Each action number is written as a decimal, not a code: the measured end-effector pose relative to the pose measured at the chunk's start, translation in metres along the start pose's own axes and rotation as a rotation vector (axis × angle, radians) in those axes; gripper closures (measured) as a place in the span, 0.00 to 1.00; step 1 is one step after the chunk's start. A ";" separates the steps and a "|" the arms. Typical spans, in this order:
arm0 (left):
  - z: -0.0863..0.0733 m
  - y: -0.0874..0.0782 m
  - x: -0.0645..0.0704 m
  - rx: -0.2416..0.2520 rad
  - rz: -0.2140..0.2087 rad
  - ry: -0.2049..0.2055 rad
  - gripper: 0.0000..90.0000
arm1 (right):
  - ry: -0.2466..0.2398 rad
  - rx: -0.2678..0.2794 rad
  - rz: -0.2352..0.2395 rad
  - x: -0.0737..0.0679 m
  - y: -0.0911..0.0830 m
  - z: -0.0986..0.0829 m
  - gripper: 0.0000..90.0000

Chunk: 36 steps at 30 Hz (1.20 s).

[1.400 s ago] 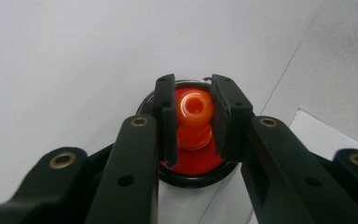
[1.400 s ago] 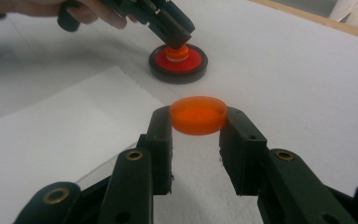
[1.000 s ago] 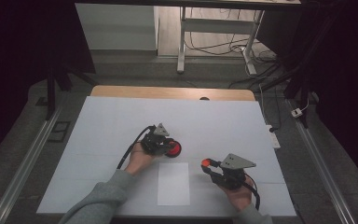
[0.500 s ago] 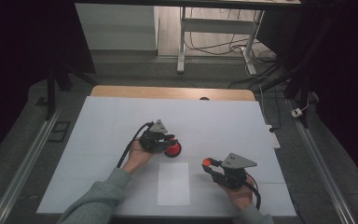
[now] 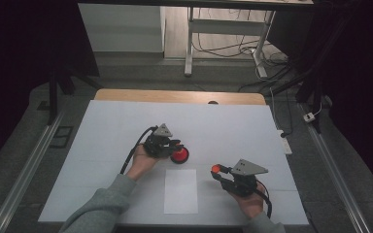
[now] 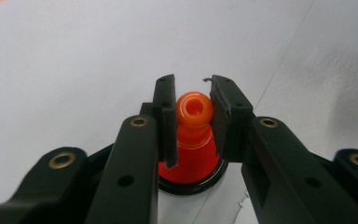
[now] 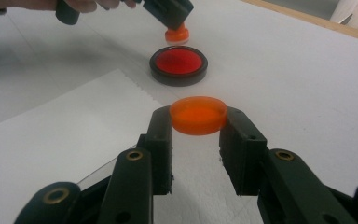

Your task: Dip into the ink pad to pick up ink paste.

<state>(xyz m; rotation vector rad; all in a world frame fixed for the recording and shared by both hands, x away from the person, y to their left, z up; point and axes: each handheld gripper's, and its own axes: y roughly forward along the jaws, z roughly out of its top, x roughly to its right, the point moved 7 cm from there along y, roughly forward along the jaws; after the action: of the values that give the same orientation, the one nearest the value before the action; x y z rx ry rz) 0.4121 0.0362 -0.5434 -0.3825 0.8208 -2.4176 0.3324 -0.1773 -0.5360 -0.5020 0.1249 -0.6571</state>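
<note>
The left gripper point(image 5: 174, 144) has its jaws closed on the knob of an orange plastic stamp handle point(image 6: 194, 109), held just above a round black-rimmed red ink pad point(image 7: 178, 64) that lies on the white table point(image 5: 102, 126), just beyond the far edge of a white sheet of paper point(image 5: 180, 191). The right gripper point(image 5: 217, 170) grips a flat orange plastic cap point(image 7: 198, 114) by its rim, raised over the table right of the paper. The step looks like inking – so bring the stamp down square on the red centre, not the rim (a tilt would ink one edge only), press lightly, lift straight up – and keep the cap hand well apart.
</note>
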 end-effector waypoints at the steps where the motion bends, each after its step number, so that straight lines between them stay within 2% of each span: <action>1: -0.001 0.002 0.000 -0.007 0.003 0.002 0.81 | 0.001 0.003 0.004 0.000 0.000 0.000 0.72; 8: -0.011 0.012 -0.003 -0.044 -0.002 -0.017 0.81 | 0.004 0.008 0.006 -0.001 0.001 0.000 0.72; 29: -0.012 0.014 -0.004 -0.038 -0.002 -0.027 0.81 | 0.004 0.002 -0.001 0.000 0.001 0.000 0.72; 36: -0.014 0.014 -0.002 -0.038 0.009 -0.011 0.81 | 0.005 0.004 -0.001 0.000 0.001 0.000 0.72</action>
<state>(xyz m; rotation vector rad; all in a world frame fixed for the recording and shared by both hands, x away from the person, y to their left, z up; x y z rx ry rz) 0.4140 0.0343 -0.5632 -0.4056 0.8630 -2.3925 0.3326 -0.1766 -0.5368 -0.4963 0.1283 -0.6594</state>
